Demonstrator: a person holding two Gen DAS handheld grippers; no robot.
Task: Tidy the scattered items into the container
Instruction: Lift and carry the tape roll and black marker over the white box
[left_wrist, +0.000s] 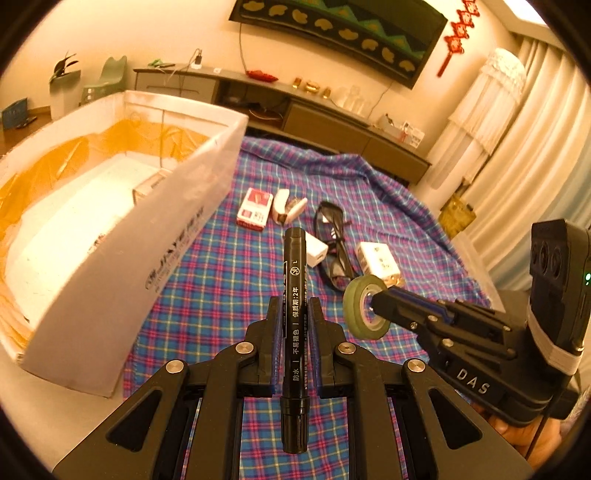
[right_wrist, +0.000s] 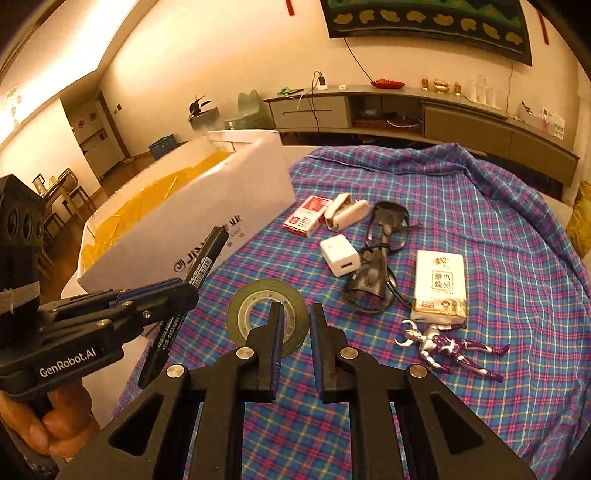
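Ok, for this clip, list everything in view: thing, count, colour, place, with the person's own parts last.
box: 1, white, yellow-lined, left of cloth
cloth: 1, blue-pink plaid, on table
marker: 1, black, in left gripper
tape roll: 1, greenish, in right gripper
card packet: 1, red-white, by box
stapler: 1, white, beside packet
charger: 1, white, mid-cloth
glasses: 1, black, mid-cloth
tissue pack: 1, white, right
figure: 1, silver-purple, near right
left gripper: 1, black, shut
right gripper: 1, black, shut

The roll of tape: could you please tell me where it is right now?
The roll of tape is clamped in the right gripper, lifted above the plaid cloth, right of the black marker.
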